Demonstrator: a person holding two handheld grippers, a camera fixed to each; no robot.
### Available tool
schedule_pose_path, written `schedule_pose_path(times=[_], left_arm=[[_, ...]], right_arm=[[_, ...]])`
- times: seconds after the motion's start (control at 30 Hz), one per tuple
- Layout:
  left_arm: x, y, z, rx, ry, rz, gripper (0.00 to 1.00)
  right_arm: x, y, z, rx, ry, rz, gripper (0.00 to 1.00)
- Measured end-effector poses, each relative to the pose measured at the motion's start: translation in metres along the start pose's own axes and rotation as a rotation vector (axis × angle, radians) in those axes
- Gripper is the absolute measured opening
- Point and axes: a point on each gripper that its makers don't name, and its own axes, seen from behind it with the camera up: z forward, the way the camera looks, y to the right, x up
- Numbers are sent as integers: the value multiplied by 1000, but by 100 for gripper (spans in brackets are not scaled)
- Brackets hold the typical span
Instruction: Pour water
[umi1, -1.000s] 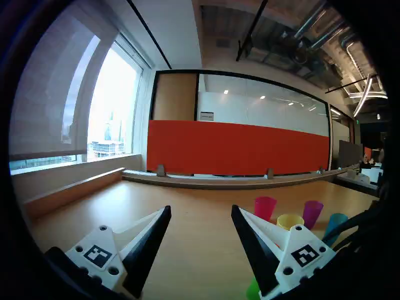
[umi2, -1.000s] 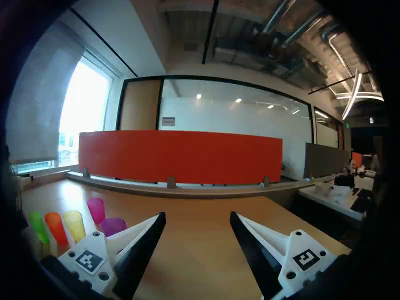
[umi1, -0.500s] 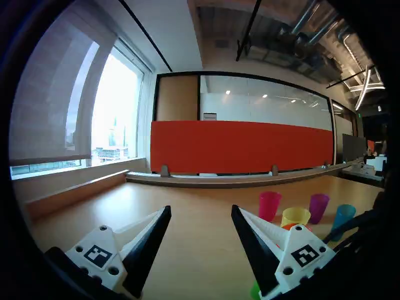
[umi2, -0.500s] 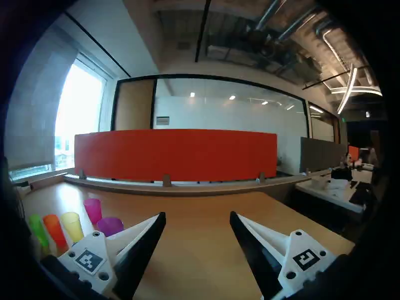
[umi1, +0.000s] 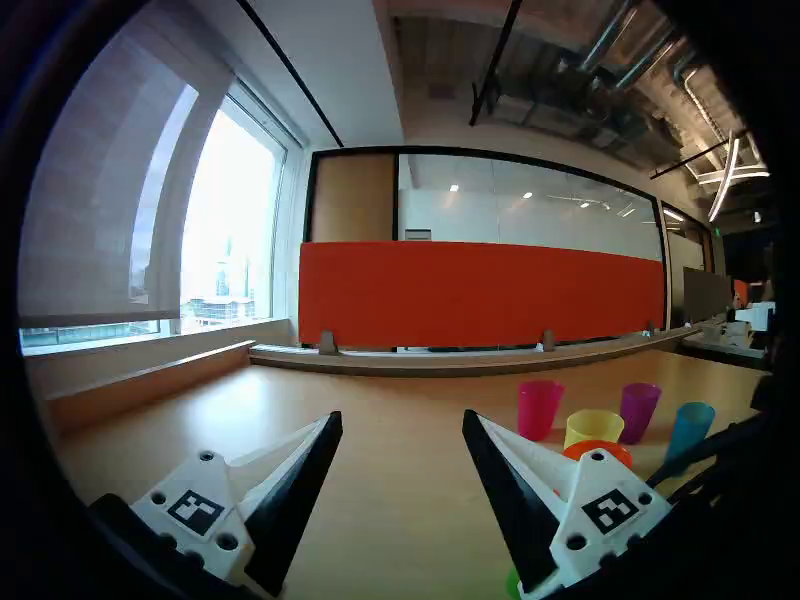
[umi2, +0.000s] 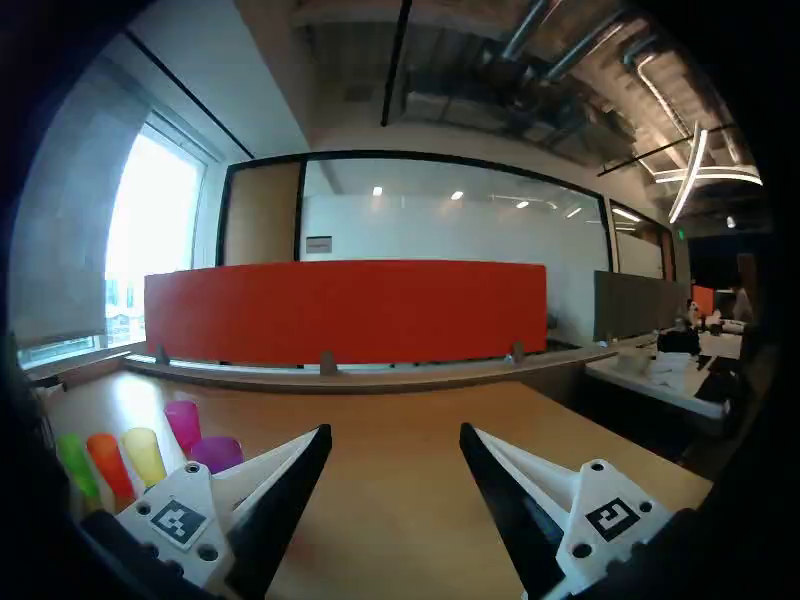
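While the left gripper (umi1: 401, 418) hangs low over the wooden table (umi1: 400, 520), its two black fingers stand wide apart at the bottom of the left gripper view and hold nothing. To the lower right of that frame a cluster of plastic cups stands upright on the table: a pink cup (umi1: 538, 408) nearest the centre, a yellow cup (umi1: 593, 428) just beside it, a purple cup (umi1: 638, 410) behind that, and a blue cup (umi1: 690, 428) furthest right. The rim of an orange cup (umi1: 597, 452) peeks above the right-hand finger, and a sliver of a green cup (umi1: 513, 582) shows at the bottom edge beside that finger. Whether any cup holds water cannot be told. In the right gripper view the right gripper (umi2: 395, 430) is likewise spread wide and empty above the table, and the cups sit at the lower left of the frame: green (umi2: 75, 465), orange (umi2: 108, 465) and yellow (umi2: 143, 455) in a row, with pink (umi2: 183, 423) and purple (umi2: 215, 452) closer to the left-hand finger. Beyond the table's far edge an orange partition (umi1: 480, 295) spans the middle of the frame, and a bright window (umi1: 225, 240) fills the left.
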Motion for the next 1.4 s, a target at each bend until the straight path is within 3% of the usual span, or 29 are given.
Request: schedule_pose_path(times=[0.9,1.4], left_arm=[[-7,1,4,-15,-20,19,89],[-6,1,4,-15,-21,20,89]], right_arm=[[1,6,-5,3,4,14,99],[-1,3,-3,27,50,19,99]])
